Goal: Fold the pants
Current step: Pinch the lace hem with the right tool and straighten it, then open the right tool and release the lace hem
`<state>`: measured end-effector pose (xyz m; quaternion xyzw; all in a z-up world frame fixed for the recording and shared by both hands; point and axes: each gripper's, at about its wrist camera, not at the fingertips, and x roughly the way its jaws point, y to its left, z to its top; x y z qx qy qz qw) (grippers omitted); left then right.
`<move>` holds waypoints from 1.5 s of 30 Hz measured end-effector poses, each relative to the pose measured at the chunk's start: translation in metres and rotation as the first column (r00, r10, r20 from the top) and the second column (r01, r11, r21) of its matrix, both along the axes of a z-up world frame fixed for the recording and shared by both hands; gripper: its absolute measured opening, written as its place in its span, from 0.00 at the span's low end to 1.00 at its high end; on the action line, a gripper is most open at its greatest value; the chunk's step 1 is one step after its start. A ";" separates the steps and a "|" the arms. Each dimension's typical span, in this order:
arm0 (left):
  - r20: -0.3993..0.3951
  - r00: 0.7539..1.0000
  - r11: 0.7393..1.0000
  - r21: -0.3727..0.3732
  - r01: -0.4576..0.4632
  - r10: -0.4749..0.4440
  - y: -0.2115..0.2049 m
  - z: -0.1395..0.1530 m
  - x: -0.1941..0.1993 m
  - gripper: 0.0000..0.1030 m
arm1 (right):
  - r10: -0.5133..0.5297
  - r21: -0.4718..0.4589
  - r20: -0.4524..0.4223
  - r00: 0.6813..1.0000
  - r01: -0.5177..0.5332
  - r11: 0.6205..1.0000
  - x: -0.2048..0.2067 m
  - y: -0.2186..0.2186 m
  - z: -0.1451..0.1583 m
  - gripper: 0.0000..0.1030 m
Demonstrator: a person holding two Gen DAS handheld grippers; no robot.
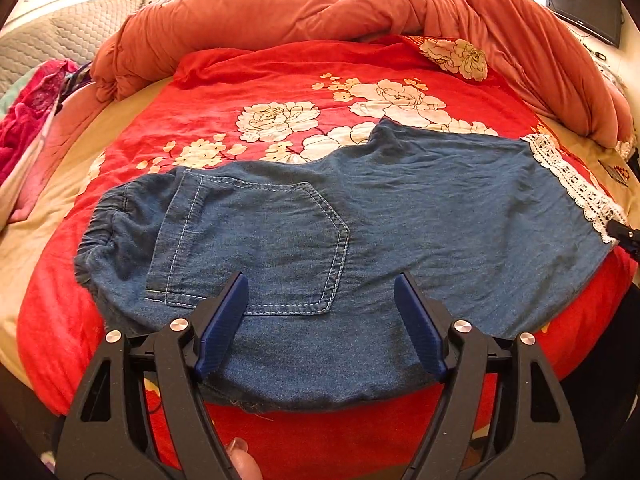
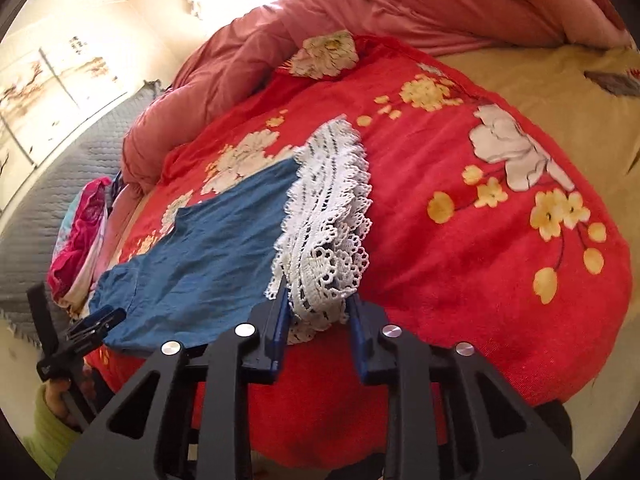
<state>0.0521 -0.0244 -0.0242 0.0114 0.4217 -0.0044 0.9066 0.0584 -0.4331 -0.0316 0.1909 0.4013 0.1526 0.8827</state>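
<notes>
Your left gripper (image 1: 320,288) hovers with jaws wide apart over the pants (image 1: 360,220); your right gripper (image 2: 316,308) pinches their lace hem (image 2: 328,216) at lower centre.

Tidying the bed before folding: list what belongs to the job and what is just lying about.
Job: pants, lace hem, left gripper, right gripper.
Lying about: blanket, quilt, pink clothes, screen.
</notes>
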 end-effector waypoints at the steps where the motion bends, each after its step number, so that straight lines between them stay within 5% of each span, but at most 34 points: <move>1: -0.003 1.000 1.000 0.006 -0.003 0.003 0.000 0.000 0.001 0.66 | -0.002 -0.001 0.016 1.000 0.002 1.000 -0.001 0.000 0.004 0.22; 4: -0.022 1.000 0.999 0.042 -0.015 0.016 0.003 -0.007 0.003 0.66 | -0.022 -0.023 0.028 0.999 0.022 0.999 -0.003 -0.007 0.010 0.22; 10: -0.027 1.000 0.999 0.047 -0.015 0.016 0.007 -0.018 0.001 0.66 | -0.053 0.010 -0.082 0.995 0.054 0.998 -0.001 -0.018 -0.017 0.23; 26: -0.003 1.000 1.000 -0.012 -0.005 0.005 0.011 -0.004 -0.008 0.66 | -0.091 -0.079 -0.066 0.994 0.086 0.993 -0.007 -0.013 -0.010 0.35; 35: 0.060 0.997 0.998 -0.028 0.056 -0.054 -0.009 0.035 -0.006 0.66 | -0.146 -0.118 0.009 0.989 0.146 0.982 -0.020 -0.012 0.004 0.54; 45: 0.095 0.978 0.982 -0.008 0.188 -0.186 -0.068 0.067 0.033 0.72 | -0.214 -0.055 0.095 0.972 0.220 0.974 -0.018 -0.023 0.024 0.78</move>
